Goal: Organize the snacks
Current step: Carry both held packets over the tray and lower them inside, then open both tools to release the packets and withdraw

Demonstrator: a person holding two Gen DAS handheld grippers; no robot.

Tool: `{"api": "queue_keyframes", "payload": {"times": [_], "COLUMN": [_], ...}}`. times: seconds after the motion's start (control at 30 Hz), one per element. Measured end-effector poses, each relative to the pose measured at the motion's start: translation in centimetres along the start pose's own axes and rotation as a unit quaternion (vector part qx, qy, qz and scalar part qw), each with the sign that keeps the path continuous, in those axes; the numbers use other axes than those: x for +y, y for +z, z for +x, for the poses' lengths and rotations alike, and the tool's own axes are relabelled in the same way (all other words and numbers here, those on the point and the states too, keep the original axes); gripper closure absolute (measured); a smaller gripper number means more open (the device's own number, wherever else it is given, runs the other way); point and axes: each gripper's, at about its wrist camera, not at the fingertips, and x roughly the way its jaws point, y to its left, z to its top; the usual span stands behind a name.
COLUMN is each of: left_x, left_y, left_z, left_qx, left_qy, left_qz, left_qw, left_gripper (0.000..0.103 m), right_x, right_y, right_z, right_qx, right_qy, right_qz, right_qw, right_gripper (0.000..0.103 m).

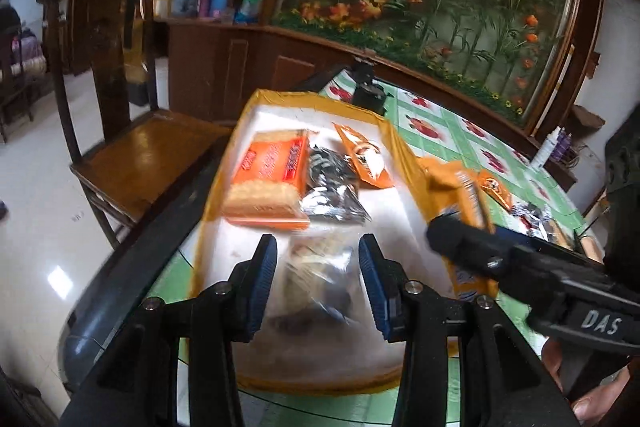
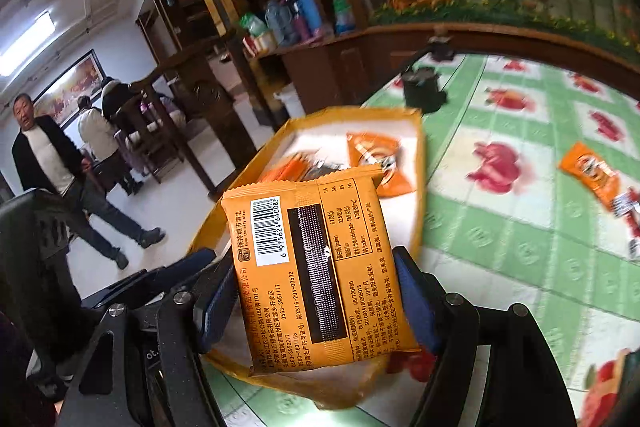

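Bare white floor of the yellow-rimmed tray (image 1: 404,147) lies open near the right rim; a cracker pack (image 1: 266,179), foil packets (image 1: 328,187) and an orange sachet (image 1: 366,155) crowd its far end.

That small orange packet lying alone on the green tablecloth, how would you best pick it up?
Judging by the right wrist view, the small orange packet lies flat and slanted, apart from the tray. Probably come from above and pinch across its narrow width near the middle, fingers turned to match its slant.

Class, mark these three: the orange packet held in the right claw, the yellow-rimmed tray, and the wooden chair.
Orange foil snack packet (image 2: 316,267): right wrist view, middle of its printed back.
Yellow-rimmed white tray (image 1: 396,143): left wrist view, right rim.
Brown wooden chair (image 1: 152,151): left wrist view, seat.
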Motion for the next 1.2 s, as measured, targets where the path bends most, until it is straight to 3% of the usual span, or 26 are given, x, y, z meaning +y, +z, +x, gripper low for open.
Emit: {"api": "queue_keyframes", "payload": {"times": [0.23, 0.43, 0.57, 0.63, 0.87, 1.2], "left_x": [0.4, 1.5, 0.8, 0.5, 0.3, -0.1], "left_y": [-1.2, -1.1, -1.2, -1.3, -1.5, -1.7], "left_z": [1.1, 1.6, 1.9, 1.9, 1.7, 1.1], "left_qx": [-0.004, 0.005, 0.009, 0.013, 0.009, -0.002], "left_qy": [0.013, -0.011, -0.023, -0.032, -0.032, -0.039], "left_qz": [0.010, -0.015, 0.000, 0.006, 0.010, 0.014], "left_qw": [0.9999, 0.9998, 0.9997, 0.9994, 0.9994, 0.9991], "left_gripper": [0.061, 0.061, 0.050, 0.042, 0.040, 0.037], "right_x": [0.4, 0.4, 0.5, 0.3, 0.0, -1.7], "right_y": [-0.2, -0.7, -0.9, -0.9, -1.0, -0.8], "right_z": [2.1, 2.7, 2.6, 2.0, -1.3, -2.2], "right_qx": [0.019, 0.024, 0.027, 0.017, -0.053, -0.056], "right_qy": [-0.001, -0.002, 0.013, 0.013, 0.020, 0.035], "right_qz": [-0.001, -0.010, -0.010, -0.012, -0.010, 0.035], "right_qw": [1.000, 1.000, 1.000, 1.000, 0.998, 0.997], "right_gripper": [0.032, 0.033, 0.033, 0.033, 0.026, 0.025]}}
